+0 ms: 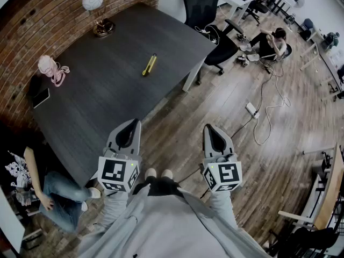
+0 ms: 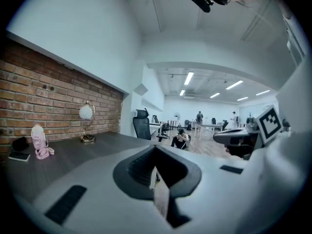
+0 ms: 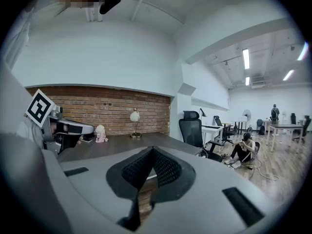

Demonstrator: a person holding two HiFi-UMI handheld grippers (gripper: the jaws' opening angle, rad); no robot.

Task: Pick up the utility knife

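The yellow utility knife lies on the dark table, near its far middle. Both grippers hang over the wooden floor, short of the table's near edge and well away from the knife. My left gripper is shut with nothing in it, its tip close to the table's edge. My right gripper is also shut and empty, out to the right of the table. In the left gripper view the jaws meet at the tip; the right gripper view shows its jaws shut the same way. Neither gripper view shows the knife.
A globe lamp, a pink object and a black tablet sit along the brick-wall side of the table. An office chair stands beyond it. One person sits on the floor, another by the table's left. A power strip lies on the floor.
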